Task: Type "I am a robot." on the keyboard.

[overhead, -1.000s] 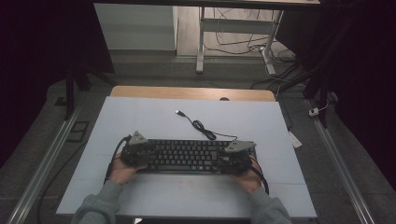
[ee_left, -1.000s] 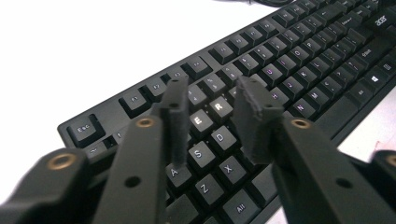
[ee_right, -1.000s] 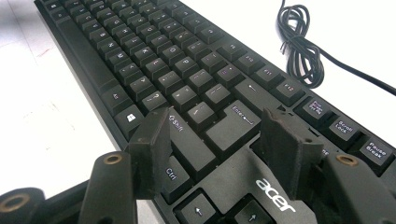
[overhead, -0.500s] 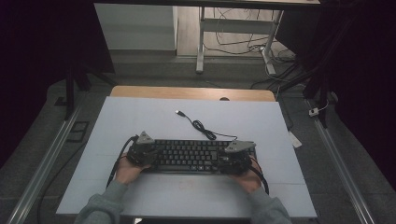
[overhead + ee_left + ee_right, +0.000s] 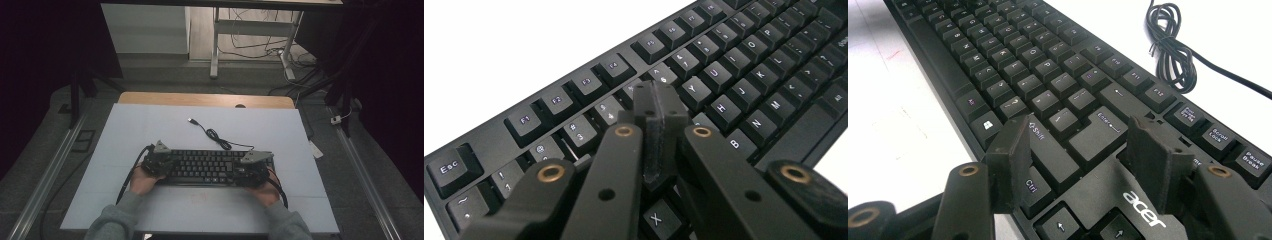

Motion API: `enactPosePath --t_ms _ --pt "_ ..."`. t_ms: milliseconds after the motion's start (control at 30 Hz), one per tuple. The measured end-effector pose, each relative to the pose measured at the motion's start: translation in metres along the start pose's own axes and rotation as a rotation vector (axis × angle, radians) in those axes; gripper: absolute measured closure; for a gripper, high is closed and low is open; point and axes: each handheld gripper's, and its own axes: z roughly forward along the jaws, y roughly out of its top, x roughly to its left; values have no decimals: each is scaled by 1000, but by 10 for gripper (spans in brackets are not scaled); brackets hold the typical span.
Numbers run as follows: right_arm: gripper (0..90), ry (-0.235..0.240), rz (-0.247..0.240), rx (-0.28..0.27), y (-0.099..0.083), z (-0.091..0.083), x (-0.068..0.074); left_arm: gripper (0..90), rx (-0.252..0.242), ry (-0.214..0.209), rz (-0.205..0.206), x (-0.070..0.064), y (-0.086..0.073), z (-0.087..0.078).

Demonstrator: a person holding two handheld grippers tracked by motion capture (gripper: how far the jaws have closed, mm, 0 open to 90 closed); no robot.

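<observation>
White table (image 5: 150, 125) under the high view; black keyboard (image 5: 207, 167) lies square across its near half, its cable (image 5: 215, 136) looping off toward the far side with the plug free on the surface. Person's hands at either end of the board. Left gripper (image 5: 655, 107): jaws pressed together, tips down among the upper-left letter and number keys, seemingly poised to press one; whether it touches a cap I cannot tell. Right gripper (image 5: 1075, 150): jaws spread, straddling the Shift (image 5: 1040, 137) and Enter (image 5: 1100, 131) keys at the right end, low over the board. Judgement: the step looks like key pressing with the closed left tip while the right steadies. To do it well, come straight down on one cap's centre, keep the joined tips narrow so neighbours stay untouched, press lightly, and hold the right end still so the board doesn't skate.
</observation>
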Motion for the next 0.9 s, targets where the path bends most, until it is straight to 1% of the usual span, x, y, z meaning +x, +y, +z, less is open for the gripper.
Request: enactPosePath --t_ms 167,367,600,667,733,833,900 --pt "432 0 1 -2 0 0 0 884 6 8 -4 1 0 4" --pt "432 1 3 -5 0 -1 -1 884 3 7 -6 0 1 5" --pt "432 -1 1 -3 0 -1 -1 885 6 7 -2 1 0 5" --pt "432 -1 2 -4 0 -1 -1 885 17 14 5 0 0 7" --pt "433 1 3 -6 0 -1 -1 885 12 8 2 1 -1 7" --pt "432 0 3 -3 0 -1 0 884 8 16 5 1 -1 6" --pt "432 0 2 -3 0 -1 0 885 -9 14 0 1 0 2"
